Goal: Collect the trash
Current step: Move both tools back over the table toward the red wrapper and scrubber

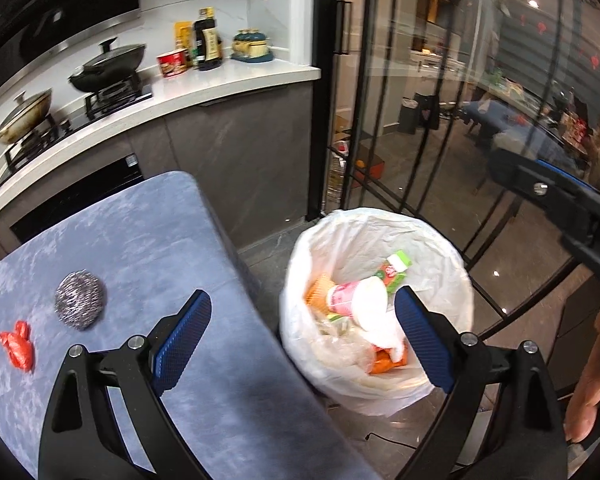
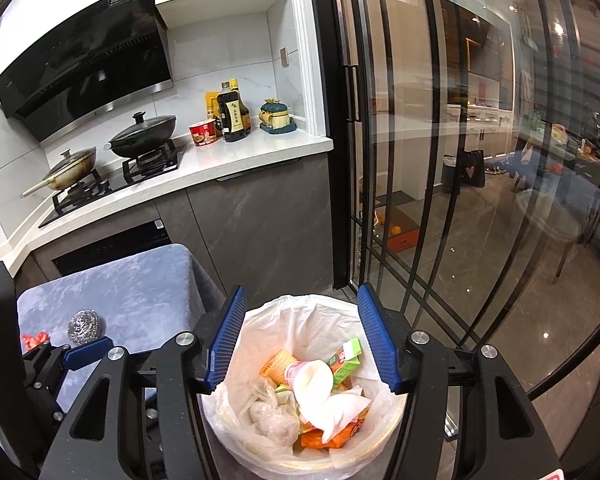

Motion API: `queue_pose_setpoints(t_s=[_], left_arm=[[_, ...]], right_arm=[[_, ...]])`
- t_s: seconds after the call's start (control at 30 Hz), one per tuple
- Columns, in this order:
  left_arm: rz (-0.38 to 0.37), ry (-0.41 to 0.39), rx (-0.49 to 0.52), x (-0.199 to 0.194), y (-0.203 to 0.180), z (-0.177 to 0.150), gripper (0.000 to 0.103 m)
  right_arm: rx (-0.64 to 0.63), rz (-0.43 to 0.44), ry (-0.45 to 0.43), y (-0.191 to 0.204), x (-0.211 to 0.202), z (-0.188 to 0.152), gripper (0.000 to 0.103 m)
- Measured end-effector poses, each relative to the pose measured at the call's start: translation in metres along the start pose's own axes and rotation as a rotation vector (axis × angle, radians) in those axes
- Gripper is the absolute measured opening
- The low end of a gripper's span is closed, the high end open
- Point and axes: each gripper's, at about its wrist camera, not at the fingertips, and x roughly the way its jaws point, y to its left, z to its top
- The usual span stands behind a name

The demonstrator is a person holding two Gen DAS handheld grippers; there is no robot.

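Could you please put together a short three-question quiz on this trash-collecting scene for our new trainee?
1. True or false: the right gripper grips a piece of trash.
2. Which lies nearer the trash bin on the blue table: A) the red wrapper or B) the steel scourer?
3. Fill in: the bin is lined with a white plastic ____.

Key
1. False: its jaws stand open and empty above the bin.
2. B.
3. Bag.
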Motion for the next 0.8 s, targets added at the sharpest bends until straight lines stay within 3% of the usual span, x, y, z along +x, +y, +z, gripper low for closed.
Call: queue_pose_setpoints(t_s=[0.27, 0.53, 0.8], left_arm=[[0.071, -0.024, -0.064, -0.017, 0.053, -0.007, 0.089], [0.152, -0.032, -0.137, -0.035, 0.116, -0.026, 0.092], [0.252, -0.021, -0.251, -0.048, 0.205, -0.055, 0.094]], right_arm=[[-0.024, 0.052, 0.002, 0.038, -0.004, -0.002, 0.061], [-0.076, 0.146, 0.027, 0.105, -0.004, -0.011, 0.065], [-0.142, 0.226, 0.072, 0.183, 0.01, -0.027, 0.073]])
